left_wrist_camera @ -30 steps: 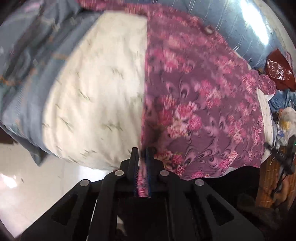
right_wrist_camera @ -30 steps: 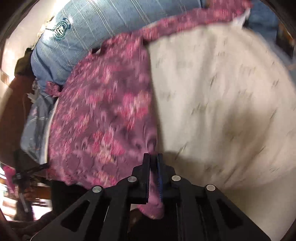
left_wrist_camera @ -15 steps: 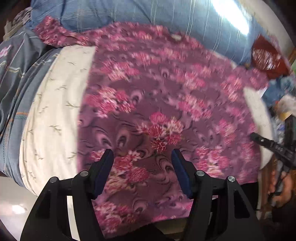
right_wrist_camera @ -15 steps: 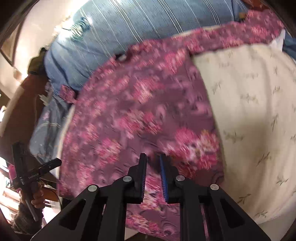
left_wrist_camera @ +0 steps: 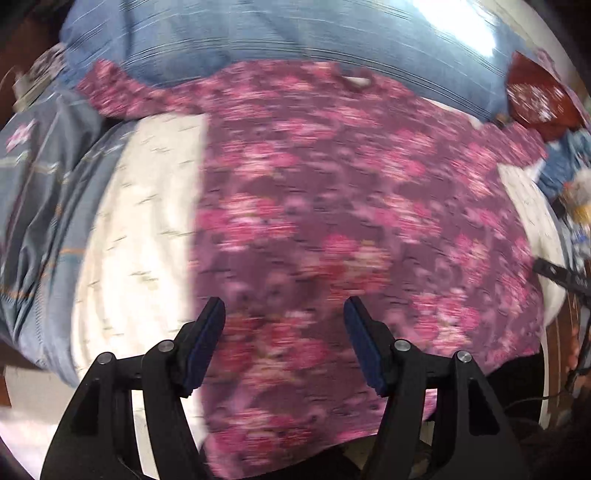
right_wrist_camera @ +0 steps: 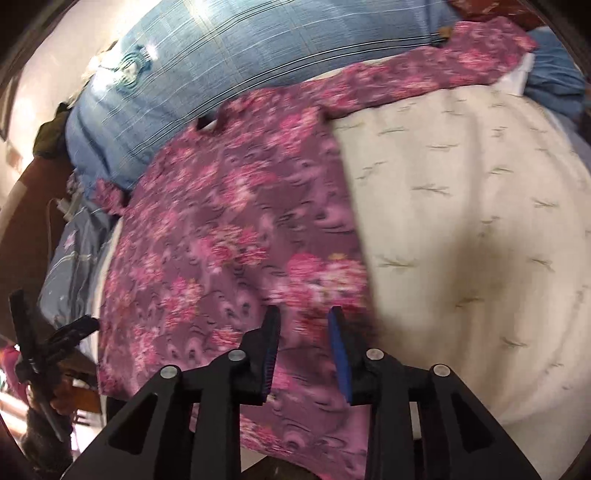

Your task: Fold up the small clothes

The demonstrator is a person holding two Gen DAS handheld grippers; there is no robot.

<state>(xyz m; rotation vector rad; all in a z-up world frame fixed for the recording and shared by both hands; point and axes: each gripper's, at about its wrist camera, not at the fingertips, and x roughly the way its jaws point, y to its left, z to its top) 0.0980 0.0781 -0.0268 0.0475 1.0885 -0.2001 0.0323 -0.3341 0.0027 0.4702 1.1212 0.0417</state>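
- Left edge, left wrist view: grey-blue patterned quilt (left_wrist_camera: pixel 40 206), bunched beside the cream sheet with small sprig print (left_wrist_camera: pixel 140 236).
- Purple floral long-sleeved top (left_wrist_camera: pixel 332 206) lies spread flat on that sheet, neckline at the far side against the blue striped pillow (left_wrist_camera: pixel 258 33), hem toward the grippers. One sleeve runs out to the far left; the other reaches right toward the dark red patterned cloth (left_wrist_camera: pixel 535 99).
- Left gripper (left_wrist_camera: pixel 283 314): jaws well apart, nothing clamped. It hangs above the hem area near the top's left side edge; fabric shows between the pads but they don't pinch it.
- Right wrist view: same purple floral top (right_wrist_camera: pixel 229 236), its straight side edge running near-to-far against the cream sheet (right_wrist_camera: pixel 461 221), one sleeve stretched far right along the blue striped pillow (right_wrist_camera: pixel 258 55).
- Right gripper (right_wrist_camera: pixel 303 317): jaws opening, a modest gap, nothing held. It sits over the hem corner next to that side edge.
- Key relation: the top's long axis runs straight away from both jaws, neckline far, hem near. Each gripper is over its own hem corner, so my guess is either side fold is equally reachable.
- Frames are motion-blurred; I can't tell whether the pads touch the fabric.
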